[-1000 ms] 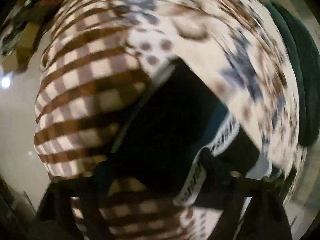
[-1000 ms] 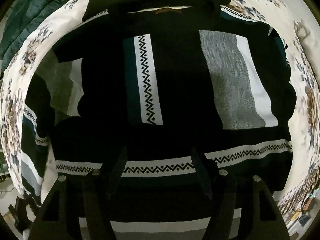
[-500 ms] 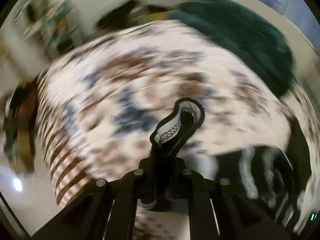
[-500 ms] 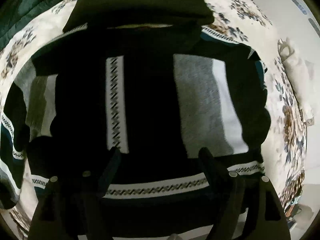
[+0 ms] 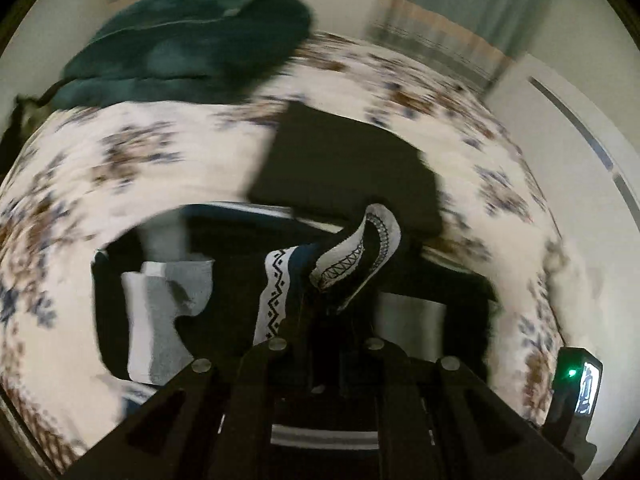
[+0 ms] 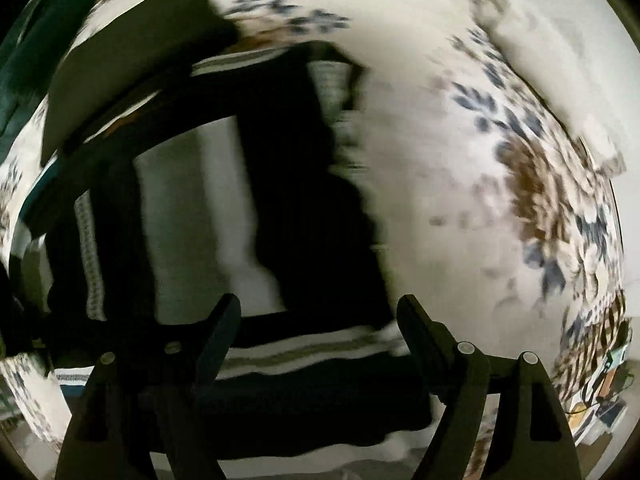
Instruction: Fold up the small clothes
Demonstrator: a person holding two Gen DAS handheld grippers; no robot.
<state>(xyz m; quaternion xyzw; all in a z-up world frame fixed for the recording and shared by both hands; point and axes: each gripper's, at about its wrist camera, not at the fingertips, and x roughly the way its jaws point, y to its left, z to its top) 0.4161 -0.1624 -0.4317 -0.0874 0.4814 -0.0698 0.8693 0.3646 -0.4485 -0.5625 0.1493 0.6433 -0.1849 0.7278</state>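
Left wrist view: the left claw (image 5: 326, 312) is closed tight on a cuff-like end of the black knitted sweater with white zigzag bands and grey panels (image 5: 276, 292), and that pinched end curls up above the fingertips. The rest of the sweater lies spread on the bed with the white floral bedspread (image 5: 120, 168), toward its near edge. Just beyond it, touching or overlapping its far edge, lies a flat, folded dark olive garment (image 5: 344, 168); a dark green plush blanket (image 5: 188, 48) is heaped at the bed's far side. In the right wrist view, the right claw (image 6: 316, 320) is spread wide, holding nothing, poised over the sweater's (image 6: 288, 184) striped hem; blur hides whether it touches.
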